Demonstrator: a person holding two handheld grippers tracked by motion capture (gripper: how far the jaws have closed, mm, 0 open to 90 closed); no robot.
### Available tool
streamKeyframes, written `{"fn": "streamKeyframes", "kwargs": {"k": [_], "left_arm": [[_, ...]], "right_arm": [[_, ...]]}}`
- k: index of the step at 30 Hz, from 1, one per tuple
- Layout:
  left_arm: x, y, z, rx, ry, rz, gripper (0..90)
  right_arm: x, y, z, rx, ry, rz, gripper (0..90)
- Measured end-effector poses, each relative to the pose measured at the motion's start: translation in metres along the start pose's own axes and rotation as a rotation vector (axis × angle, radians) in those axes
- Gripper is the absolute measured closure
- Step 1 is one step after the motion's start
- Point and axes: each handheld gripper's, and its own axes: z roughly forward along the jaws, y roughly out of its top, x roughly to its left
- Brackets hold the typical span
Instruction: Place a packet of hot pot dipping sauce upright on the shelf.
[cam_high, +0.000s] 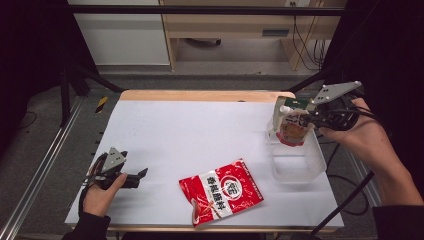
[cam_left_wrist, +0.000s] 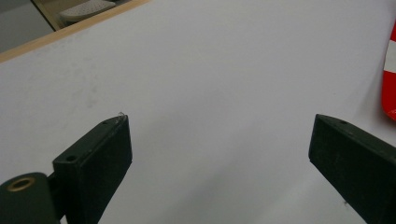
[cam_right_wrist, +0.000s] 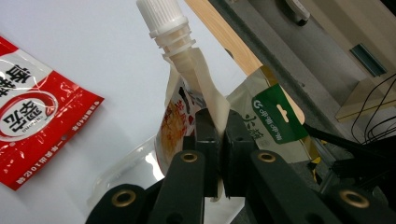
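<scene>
Pouch (cam_right_wrist: 187, 116) is hanging from the right tongs (cam_right_wrist: 218, 140), whose jaws are clenched on its thin side seam just below the white spout (cam_right_wrist: 161, 21); gripping the flat seam rather than the full belly is probably what is letting such narrow jaws carry it, and it is leaving the body free to dangle. In the high view the pouch (cam_high: 291, 127) is hovering over the far end of the clear bin (cam_high: 300, 165) at the right edge of the surface (cam_high: 200, 130), apparently not yet resting inside, so the hold seems meant for lowering it in. A second packet with a green hang tab (cam_right_wrist: 275, 121) is standing just behind the pouch, by the bin's far end; whether it is touching the pouch is hard to tell. The left tongs (cam_left_wrist: 219, 154) are resting released near the left front corner of the surface, jaws standing wide apart with nothing between them, likely waiting their turn. Between the two hands, the red packet (cam_high: 221, 191) is lying flat near the front edge, well apart from both tongs and from the bin, and looks like the next thing to be picked up.
</scene>
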Motion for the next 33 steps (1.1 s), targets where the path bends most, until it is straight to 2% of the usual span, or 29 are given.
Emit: {"fn": "streamKeyframes", "kwargs": {"k": [7,12,17,26,33], "left_arm": [[-0.001,0.0,0.001,0.006,0.001,0.007,6.1],[-0.002,0.0,0.0,0.011,-0.002,0.012,6.1],[-0.003,0.0,0.001,0.01,-0.002,0.011,6.1],[-0.005,0.0,0.003,0.017,-0.003,0.017,6.1],[-0.005,0.0,0.003,0.016,-0.005,0.018,6.2]], "right_arm": [[-0.01,-0.01,0.014,0.008,0.0,0.02,87.4],[-0.021,-0.019,0.037,0.024,0.007,0.025,87.4],[-0.031,-0.023,0.05,0.029,0.011,0.017,87.4],[-0.038,-0.023,0.063,0.01,0.018,0.013,87.4],[-0.039,-0.024,0.067,0.008,0.028,0.012,87.4]]}}
